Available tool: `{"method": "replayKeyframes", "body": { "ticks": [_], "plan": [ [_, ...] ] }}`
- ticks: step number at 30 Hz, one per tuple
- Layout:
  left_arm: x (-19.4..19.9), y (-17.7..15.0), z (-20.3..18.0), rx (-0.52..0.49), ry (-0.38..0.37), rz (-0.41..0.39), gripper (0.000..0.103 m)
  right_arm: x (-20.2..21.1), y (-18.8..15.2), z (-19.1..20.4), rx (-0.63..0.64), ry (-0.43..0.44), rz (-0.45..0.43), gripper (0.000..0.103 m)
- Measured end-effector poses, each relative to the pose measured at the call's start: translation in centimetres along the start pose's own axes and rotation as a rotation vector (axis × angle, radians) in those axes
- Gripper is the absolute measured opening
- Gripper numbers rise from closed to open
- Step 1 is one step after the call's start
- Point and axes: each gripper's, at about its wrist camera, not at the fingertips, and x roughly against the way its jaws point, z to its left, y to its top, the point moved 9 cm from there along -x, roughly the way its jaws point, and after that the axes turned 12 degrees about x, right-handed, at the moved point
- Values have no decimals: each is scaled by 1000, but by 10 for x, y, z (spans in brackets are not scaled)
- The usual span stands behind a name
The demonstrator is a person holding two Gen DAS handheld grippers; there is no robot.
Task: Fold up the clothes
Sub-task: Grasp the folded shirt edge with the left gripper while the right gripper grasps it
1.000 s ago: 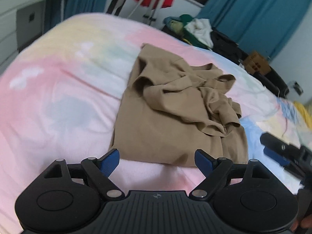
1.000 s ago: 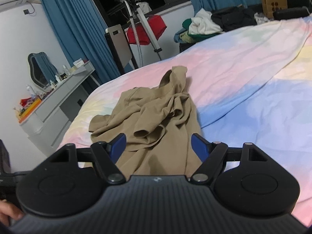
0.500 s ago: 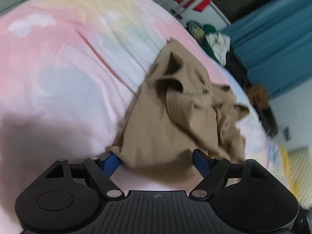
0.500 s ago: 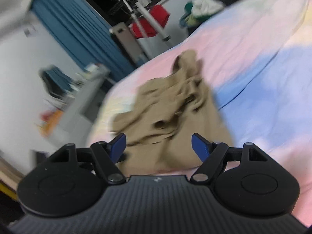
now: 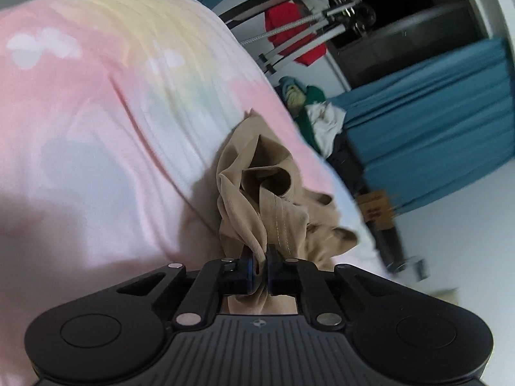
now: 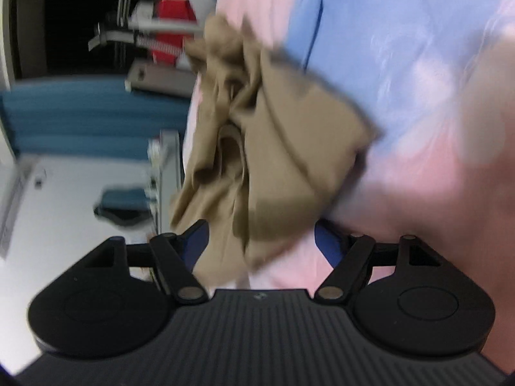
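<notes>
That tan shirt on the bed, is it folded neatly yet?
No. The tan shirt is bunched and crumpled, its near edge pinched in the shut left claw. The right claw is open around another part.

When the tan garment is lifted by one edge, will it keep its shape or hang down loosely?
Probably it hangs loosely: the tan garment bunches into soft folds where the left claw is shut on it. It looks thin and likely light, as one pinch gathers it. The open right claw may need to hold a second edge to spread it.
</notes>
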Motion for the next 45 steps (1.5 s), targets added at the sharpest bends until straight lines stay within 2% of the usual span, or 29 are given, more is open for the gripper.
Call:
{"method": "replayKeyframes", "body": {
  "ticks": [2,3,5,6,9,10,11,14,16,19,21,24,33,35,36,38,40,43,45],
  "plan": [
    [1,1,2,17,3,6,7,1,6,2,10,2,-53,70],
    [1,0,4,24,9,10,7,2,7,2,22,-8,-64,62],
    [1,0,7,39,19,16,7,3,10,1,37,-28,-76,41],
    [1,-1,10,43,27,22,7,3,10,-1,37,-34,-75,22],
    [1,-4,17,48,65,40,14,3,11,-4,42,-39,-74,17],
    [1,-4,20,58,85,48,26,3,12,-1,57,-37,-76,16],
    [1,-6,23,72,99,63,45,3,12,2,71,-34,-78,16],
    [5,-16,31,129,117,126,70,6,16,6,85,-16,-84,16],
    [1,-27,29,166,90,188,77,8,16,5,85,-12,-84,15],
    [-16,-46,20,212,22,302,78,8,15,8,82,7,-83,15],
    [-29,-56,13,215,-26,347,79,10,15,11,85,21,-84,15],
    [-50,-59,4,166,-49,340,78,11,16,13,82,38,-88,14],
    [-48,-17,12,146,-79,60,53,20,17,22,92,95,-113,14],
    [-47,-15,7,111,-81,32,40,23,19,28,116,111,-128,13],
    [-46,-14,4,94,-82,18,37,24,20,31,124,117,-135,13],
    [-45,-11,-1,59,-84,-10,19,26,21,33,132,123,-141,13],
    [-44,-9,-7,25,-86,-38,17,26,21,33,148,114,-146,13],
    [-41,-16,-11,-31,-49,-37,13,27,23,32,161,94,-163,13],
    [-32,-17,-14,-25,-47,-31,12,28,23,33,154,85,-170,13]
  ]
}}
